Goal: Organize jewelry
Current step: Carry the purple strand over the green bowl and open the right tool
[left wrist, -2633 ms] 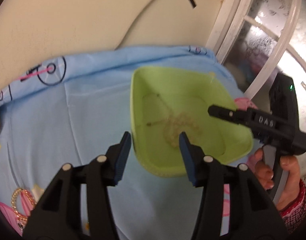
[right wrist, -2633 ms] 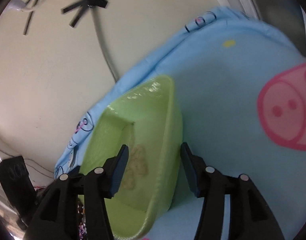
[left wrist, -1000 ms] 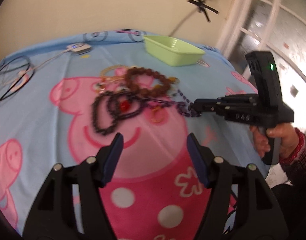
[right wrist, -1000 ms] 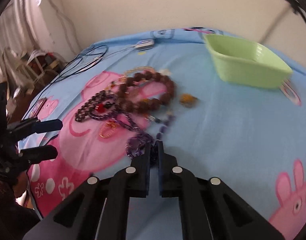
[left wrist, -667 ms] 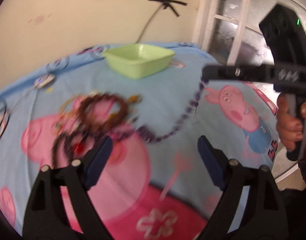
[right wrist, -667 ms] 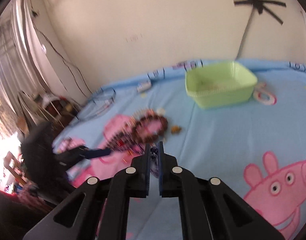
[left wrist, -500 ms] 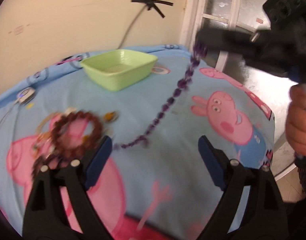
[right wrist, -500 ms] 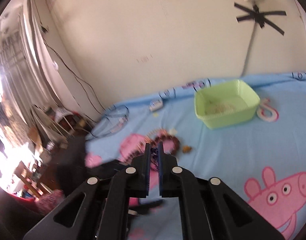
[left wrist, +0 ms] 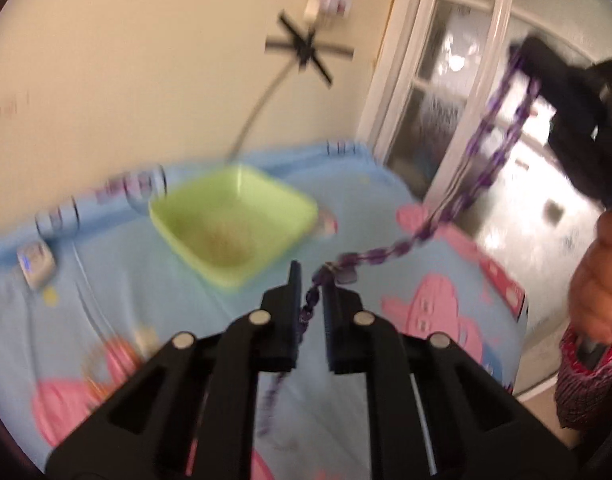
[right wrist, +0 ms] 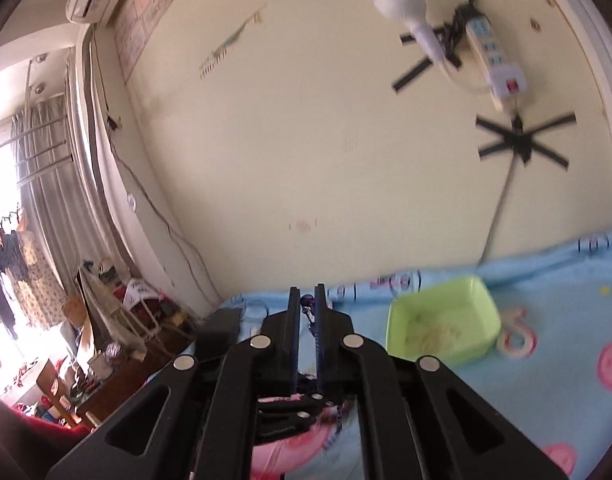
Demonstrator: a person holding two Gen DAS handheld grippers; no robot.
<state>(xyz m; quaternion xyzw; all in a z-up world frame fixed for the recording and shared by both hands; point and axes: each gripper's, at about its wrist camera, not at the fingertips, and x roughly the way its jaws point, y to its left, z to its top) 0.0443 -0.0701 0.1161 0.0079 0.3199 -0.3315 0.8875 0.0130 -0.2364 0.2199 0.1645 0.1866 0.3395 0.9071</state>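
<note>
A long purple bead necklace [left wrist: 481, 176] hangs in the air between both grippers. At the upper right of the left wrist view, my right gripper [left wrist: 523, 54] is shut on its top end; the right wrist view shows a dark bead pinched at that gripper's tips [right wrist: 304, 294]. My left gripper [left wrist: 307, 280] is closing, its jaws nearly together on the lower strand, and the tail dangles below them. The green tray [left wrist: 242, 278] sits beyond on the blanket with pale beads [left wrist: 226, 244] inside. It is also in the right wrist view [right wrist: 457, 354].
A blue cartoon-pig blanket [left wrist: 385, 240] covers the surface. A white device [left wrist: 36, 264] lies at the far left and blurred jewelry [left wrist: 106, 360] at the lower left. A glazed door [left wrist: 445, 100] stands to the right. A person's hand [left wrist: 601, 276] grips the right handle.
The right gripper rose and lifted the purple necklace off the blanket and out of the pile. The left gripper moved toward the tray, opened wide, then closed on the lower strand.
</note>
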